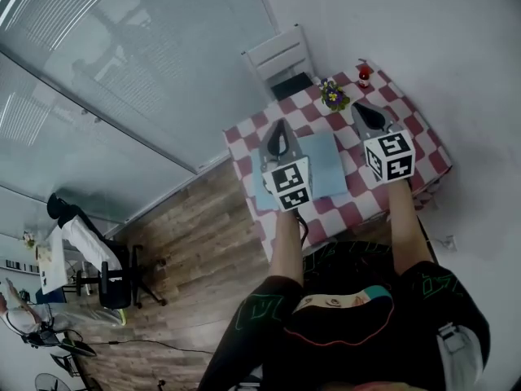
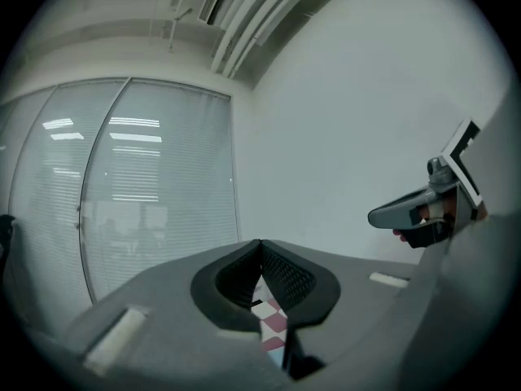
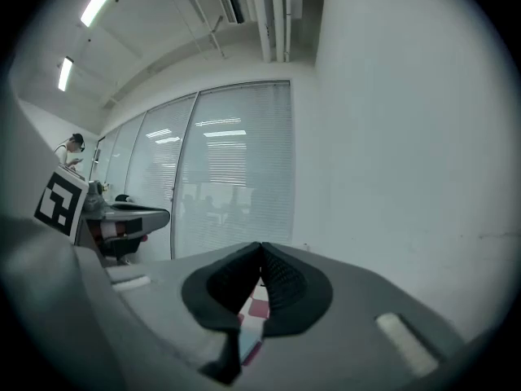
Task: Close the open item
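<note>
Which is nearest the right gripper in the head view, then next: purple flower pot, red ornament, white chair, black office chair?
1. Small pot of purple flowers, left of the right gripper; small red ornament, just beyond it: too close to call.
2. White chair, behind the checked table.
3. Black office chair, far left on the floor.

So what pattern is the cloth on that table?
Red-and-white checks cover the tablecloth; the head view shows it best.

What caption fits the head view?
Both shut: left gripper and right gripper over checkered table bearing pale blue flat item.
</note>
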A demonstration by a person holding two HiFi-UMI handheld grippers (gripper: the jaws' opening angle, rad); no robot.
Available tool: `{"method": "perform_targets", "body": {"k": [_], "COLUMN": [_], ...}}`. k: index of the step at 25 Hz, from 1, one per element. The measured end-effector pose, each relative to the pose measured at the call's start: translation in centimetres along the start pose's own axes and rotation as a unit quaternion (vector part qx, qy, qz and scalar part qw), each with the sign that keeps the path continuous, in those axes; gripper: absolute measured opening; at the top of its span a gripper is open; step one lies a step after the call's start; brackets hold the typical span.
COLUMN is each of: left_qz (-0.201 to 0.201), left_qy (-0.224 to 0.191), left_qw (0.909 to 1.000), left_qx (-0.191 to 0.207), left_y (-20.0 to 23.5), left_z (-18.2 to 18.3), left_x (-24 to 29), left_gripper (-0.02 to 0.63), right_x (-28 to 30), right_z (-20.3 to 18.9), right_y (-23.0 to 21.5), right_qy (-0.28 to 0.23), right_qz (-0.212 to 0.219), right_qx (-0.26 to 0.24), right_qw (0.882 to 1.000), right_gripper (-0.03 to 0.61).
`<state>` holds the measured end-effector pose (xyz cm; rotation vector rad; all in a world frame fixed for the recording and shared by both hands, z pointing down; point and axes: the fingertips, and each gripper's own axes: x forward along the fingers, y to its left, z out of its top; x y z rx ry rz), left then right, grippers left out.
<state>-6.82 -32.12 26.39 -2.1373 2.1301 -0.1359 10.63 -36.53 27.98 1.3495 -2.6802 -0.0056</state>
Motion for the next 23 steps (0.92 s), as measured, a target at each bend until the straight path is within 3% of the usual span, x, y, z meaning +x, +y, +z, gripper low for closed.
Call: {"method": "perform_targets", "body": {"k": [4, 23], "left_qz": [-0.015, -0.013], "left_qy": [-0.021, -0.009], "left_qw": [0.9988, 0.9993], "left_qx": [0.042, 0.034], "left_y": [-1.9, -2.0], "left_z": [0.9, 0.0], "left_x": [-0.5, -0.7], "left_gripper": [0.009, 0.009], "right_x": [-0.8, -1.3], "right_z": [-0.3, 1.3], "right_y": [-0.8, -0.7], "right_qy": [-0.006, -0.037], "right_qz": [-0.008, 0.0], "right_qx": [-0.002, -0.011], "right_qw": [1.0, 0.999], "right_gripper": [0.003, 0.003]}}
